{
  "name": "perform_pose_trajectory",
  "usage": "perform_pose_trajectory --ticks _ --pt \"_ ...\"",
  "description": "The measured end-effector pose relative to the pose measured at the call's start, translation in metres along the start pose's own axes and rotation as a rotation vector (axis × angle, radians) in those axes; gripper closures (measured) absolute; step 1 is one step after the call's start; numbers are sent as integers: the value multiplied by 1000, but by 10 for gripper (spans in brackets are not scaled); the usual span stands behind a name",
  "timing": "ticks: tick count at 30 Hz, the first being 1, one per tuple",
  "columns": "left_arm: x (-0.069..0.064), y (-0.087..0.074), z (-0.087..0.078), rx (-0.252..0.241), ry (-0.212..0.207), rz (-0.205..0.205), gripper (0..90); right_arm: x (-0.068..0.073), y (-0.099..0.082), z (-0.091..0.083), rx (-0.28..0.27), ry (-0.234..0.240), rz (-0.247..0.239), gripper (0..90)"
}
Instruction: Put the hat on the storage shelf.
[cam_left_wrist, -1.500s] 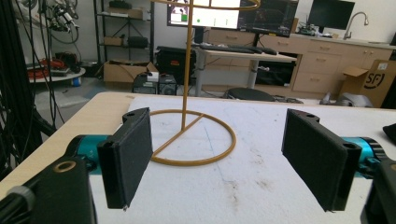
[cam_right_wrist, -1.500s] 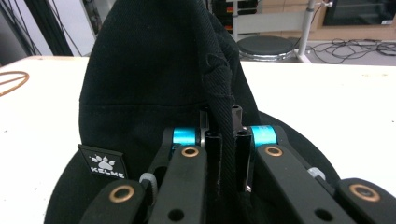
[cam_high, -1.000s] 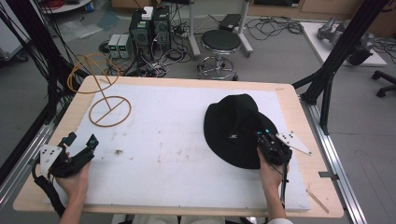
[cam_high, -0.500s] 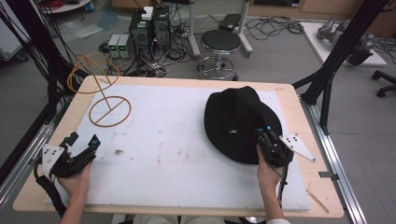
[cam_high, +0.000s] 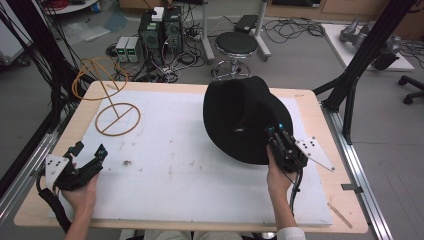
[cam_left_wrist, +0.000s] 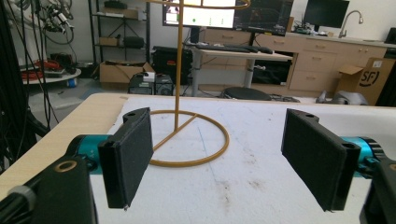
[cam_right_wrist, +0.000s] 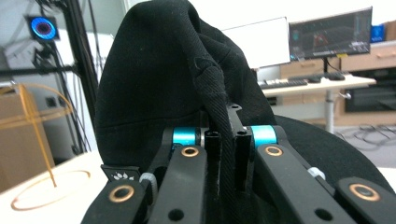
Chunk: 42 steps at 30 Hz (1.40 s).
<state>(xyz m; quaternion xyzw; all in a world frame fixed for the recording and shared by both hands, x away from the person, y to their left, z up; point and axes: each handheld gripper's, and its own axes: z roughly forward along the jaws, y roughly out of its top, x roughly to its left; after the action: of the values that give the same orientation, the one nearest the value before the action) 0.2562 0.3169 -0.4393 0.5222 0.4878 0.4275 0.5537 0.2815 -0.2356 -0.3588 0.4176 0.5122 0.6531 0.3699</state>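
Pinching the brim of the black hat (cam_high: 239, 117) between pressed-together jaws, the right gripper (cam_high: 278, 139) holds it tilted above the table's right half, so carry it slowly toward the wire stand (cam_high: 114, 111), while the left gripper (cam_high: 91, 156) waits spread.

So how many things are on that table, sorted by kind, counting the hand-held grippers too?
Hats: 1, the black hat
Wire stands: 1, the stand
Grippers: 2, the left gripper open, the right gripper shut on the hat's brim
Total: 4
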Motion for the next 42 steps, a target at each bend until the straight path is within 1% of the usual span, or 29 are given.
perform_pose_trajectory --ticks 3,4,7,9,11,18,23,28,30,31,32,36,39,40,42 --pt "0 0 0 -1 1 -1 251 4 4 4 -22 13 10 879" --pt "1 0 -1 -2 1 -1 251 10 8 8 -46 31 6 880" --pt "2 0 -1 -2 3 -3 251 18 15 14 -74 57 9 880" --pt "4 0 -1 -1 4 -6 251 24 19 19 -72 72 16 880" --pt "4 -1 -2 -3 5 -13 251 29 22 24 -74 76 10 880" --pt "5 -1 -3 0 -1 -24 252 53 31 43 -75 120 16 880" --pt "3 -1 -1 -1 -12 -23 253 71 38 56 -84 147 15 880" --pt "1 -2 -1 -1 -18 -22 253 92 47 77 -81 186 29 880" --pt "1 -2 -1 2 -20 -20 253 94 48 80 -81 191 28 880" --pt "0 -2 -1 1 -19 -19 253 103 50 90 -77 209 34 880" --pt "0 -2 -1 0 -20 -19 252 108 51 95 -77 217 37 880" --pt "2 -2 0 3 -17 -7 252 124 52 115 -69 263 34 880" --pt "5 -2 -1 2 -10 -14 253 137 52 132 -65 293 29 880" --pt "6 -2 -1 0 -6 -19 253 137 52 132 -65 293 29 880" --pt "7 -2 -1 -1 -3 -21 252 149 53 146 -60 317 46 880"
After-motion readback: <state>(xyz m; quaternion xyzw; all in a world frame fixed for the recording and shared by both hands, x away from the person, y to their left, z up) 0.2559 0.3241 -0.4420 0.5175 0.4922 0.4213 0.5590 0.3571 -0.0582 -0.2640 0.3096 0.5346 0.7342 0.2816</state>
